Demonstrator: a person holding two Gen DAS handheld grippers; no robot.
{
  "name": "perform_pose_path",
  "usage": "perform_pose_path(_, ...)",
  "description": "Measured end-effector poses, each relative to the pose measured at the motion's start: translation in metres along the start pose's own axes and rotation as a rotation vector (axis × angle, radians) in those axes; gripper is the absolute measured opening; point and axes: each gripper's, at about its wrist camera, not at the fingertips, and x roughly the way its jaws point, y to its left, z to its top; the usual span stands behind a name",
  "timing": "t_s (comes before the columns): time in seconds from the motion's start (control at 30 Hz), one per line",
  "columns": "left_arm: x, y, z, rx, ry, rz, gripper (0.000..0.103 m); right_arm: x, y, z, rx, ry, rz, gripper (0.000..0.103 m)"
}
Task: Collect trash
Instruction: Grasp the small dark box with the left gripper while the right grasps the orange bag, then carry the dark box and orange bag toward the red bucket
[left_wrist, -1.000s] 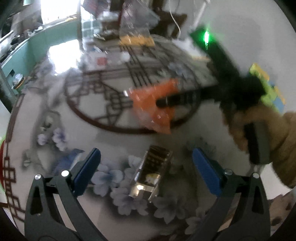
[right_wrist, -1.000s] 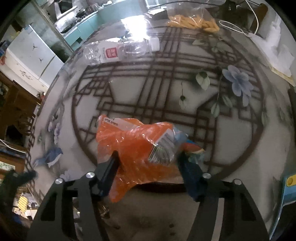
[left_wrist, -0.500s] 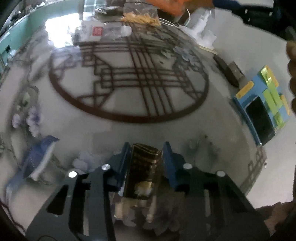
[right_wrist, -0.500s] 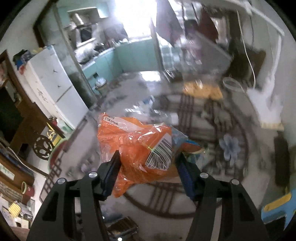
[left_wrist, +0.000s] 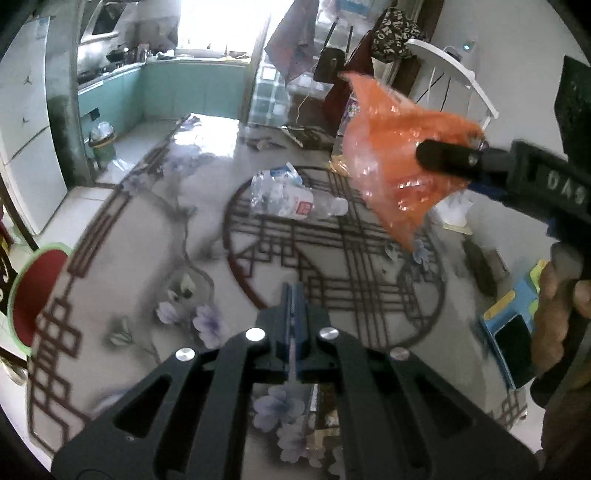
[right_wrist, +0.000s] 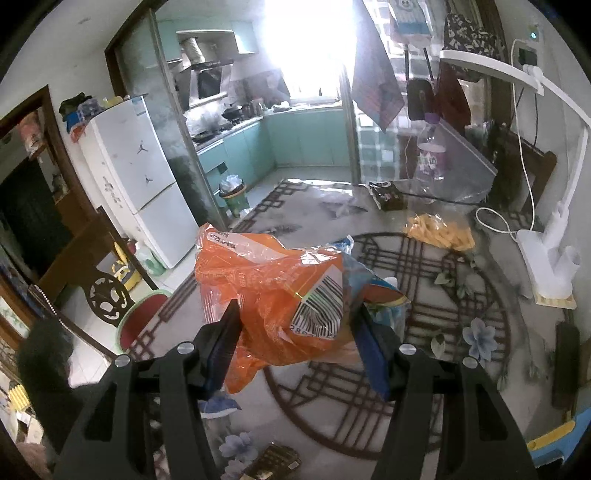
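Observation:
My right gripper (right_wrist: 297, 338) is shut on a crumpled orange plastic wrapper (right_wrist: 273, 291) with a barcode and holds it in the air above the patterned table (right_wrist: 461, 332). The wrapper also shows in the left wrist view (left_wrist: 399, 162), held up at the right. My left gripper (left_wrist: 294, 321) is shut with its blue pads together and nothing between them. A dark gold-printed packet (left_wrist: 325, 413) lies on the table under the left gripper; it also shows in the right wrist view (right_wrist: 273, 461). A crushed clear bottle (left_wrist: 284, 195) lies on the table further off.
A bag of yellow snacks (right_wrist: 439, 230) and a dark packet (right_wrist: 388, 192) lie at the table's far side. A white lamp base (right_wrist: 546, 254) stands at the right. A blue case with a phone (left_wrist: 513, 332) lies at the right edge. A red-seated chair (left_wrist: 33, 291) stands at the left.
My left gripper closed on the dark packet, then lifted with jaws fully shut and the packet left on the table. My right gripper raised the orange wrapper off the table.

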Motion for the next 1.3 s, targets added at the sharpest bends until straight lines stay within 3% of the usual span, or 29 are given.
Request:
perform_pose_path(0.03, 0.000, -0.002, -0.001, 0.018, 0.005, 0.007, 0.008, 0.000, 0.000, 0.000, 0.002, 0.000, 0.000, 0.058)
perform_pose_path(0.1, 0.003, -0.008, -0.009, 0.058, 0.018, 0.003, 0.039, 0.000, -0.001, 0.002, 0.008, -0.004, -0.007, 0.058)
perform_pose_path(0.13, 0.006, -0.011, -0.013, 0.064, 0.031, -0.010, 0.070, -0.001, -0.003, 0.000, 0.009, -0.007, -0.011, 0.058)
perform_pose_path(0.17, 0.013, -0.015, -0.022, 0.067, 0.057, -0.041, 0.080, -0.002, -0.004, 0.001, 0.009, -0.008, -0.019, 0.058)
perform_pose_path(0.27, 0.041, -0.031, -0.049, 0.101, 0.174, -0.088, 0.080, -0.005, -0.009, 0.001, 0.014, -0.012, -0.037, 0.058)
perform_pose_path(0.43, 0.084, -0.041, -0.078, 0.139, 0.317, -0.071, 0.078, -0.008, -0.016, -0.004, 0.024, -0.004, -0.062, 0.058)
perform_pose_path(0.53, 0.098, -0.039, -0.086, 0.127, 0.349, -0.054, 0.067, -0.009, -0.019, -0.008, 0.032, 0.005, -0.069, 0.058)
perform_pose_path(0.6, 0.098, -0.044, -0.090, 0.159, 0.330, -0.035, 0.062, -0.010, -0.019, -0.009, 0.030, 0.007, -0.072, 0.058)
perform_pose_path(0.67, 0.096, -0.047, -0.090, 0.195, 0.322, -0.024, 0.048, -0.010, -0.019, -0.009, 0.030, 0.003, -0.072, 0.058)
perform_pose_path(0.77, 0.093, -0.041, -0.088, 0.165, 0.323, -0.044, 0.045, -0.010, -0.018, -0.010, 0.030, -0.001, -0.067, 0.058)
perform_pose_path(0.87, 0.084, -0.035, -0.076, 0.146, 0.263, -0.019, 0.045, -0.012, -0.014, -0.008, 0.023, -0.013, -0.064, 0.058)
perform_pose_path(1.1, 0.013, -0.006, -0.008, 0.069, 0.007, 0.103, 0.045, -0.015, -0.004, -0.001, 0.013, -0.038, -0.059, 0.058)
perform_pose_path(1.3, -0.031, 0.025, 0.030, -0.027, -0.101, 0.177, 0.046, -0.012, 0.005, 0.003, 0.015, -0.046, -0.054, 0.058)
